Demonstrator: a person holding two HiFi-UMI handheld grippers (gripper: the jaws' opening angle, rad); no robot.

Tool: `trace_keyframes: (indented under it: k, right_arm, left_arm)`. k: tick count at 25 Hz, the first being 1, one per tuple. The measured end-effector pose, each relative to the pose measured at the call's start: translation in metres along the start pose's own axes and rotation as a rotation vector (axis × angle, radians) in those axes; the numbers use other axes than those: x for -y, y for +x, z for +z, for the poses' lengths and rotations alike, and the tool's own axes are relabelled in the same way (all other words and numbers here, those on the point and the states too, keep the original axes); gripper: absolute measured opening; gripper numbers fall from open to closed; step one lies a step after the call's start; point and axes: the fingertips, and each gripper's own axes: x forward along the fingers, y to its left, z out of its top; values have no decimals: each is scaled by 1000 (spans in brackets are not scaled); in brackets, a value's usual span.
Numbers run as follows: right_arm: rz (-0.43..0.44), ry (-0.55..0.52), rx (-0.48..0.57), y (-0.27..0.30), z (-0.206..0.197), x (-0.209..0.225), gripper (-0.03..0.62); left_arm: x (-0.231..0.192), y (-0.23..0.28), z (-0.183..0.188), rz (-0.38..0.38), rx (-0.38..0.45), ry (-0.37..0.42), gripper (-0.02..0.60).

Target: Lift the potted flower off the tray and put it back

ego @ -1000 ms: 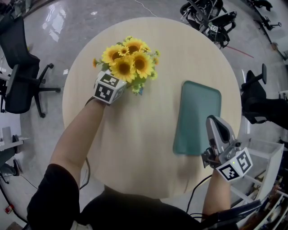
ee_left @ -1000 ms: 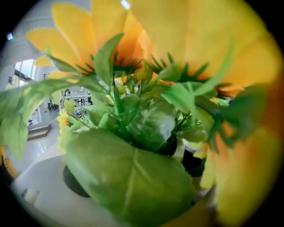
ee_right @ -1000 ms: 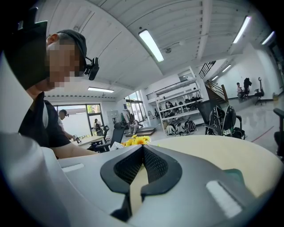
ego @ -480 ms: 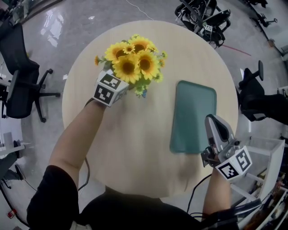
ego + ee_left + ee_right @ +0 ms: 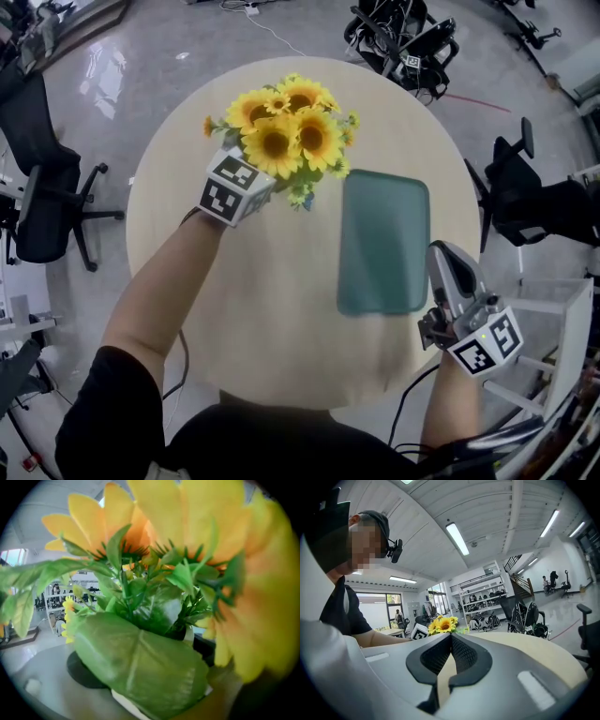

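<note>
Yellow-bloomed potted flower [image 5: 286, 141] upright, just left of flat teal tray [image 5: 384, 242], off it.

Your left arm [image 5: 155, 295] reaches forward and a little to the right, forearm bare below a black sleeve [image 5: 108, 412]. At its end, your left gripper [image 5: 246, 181] points away from you, its marker cube tilted up, its jaws closed on the potted flower [image 5: 286, 131]. Your right arm [image 5: 450, 417] stays tucked close to your body, with only the forearm showing. Your right gripper [image 5: 450, 272] points forward, well apart from the left one, its jaws pressed together at the tips with nothing between them.
</note>
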Motion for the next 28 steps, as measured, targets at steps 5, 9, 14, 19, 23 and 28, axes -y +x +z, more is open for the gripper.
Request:
trace_keyframes:
  k: [5,9,14,19,23,28]
  right_arm:
    - [-34,0,27,-29,9,8,14]
    - [-65,5,49,-69,11,34,14]
    - [-108,13,56,-93,13,47,14]
    - [-156,23,64,-118,12,61,14]
    - [-185,34,67,-141,6,80,14]
    - [-216,47,70,-164,-1,98,14]
  left_arm:
    - [30,11,24,-36,12,28,525]
    - [75,38,42,-73,10,56,525]
    - [108,61,49,-134,14,67,525]
    - [143,82,46,-185,-4,81,525]
    - [175,104,45,-220,-18,94,525]
    - [205,127,35,-257,-41,106,525]
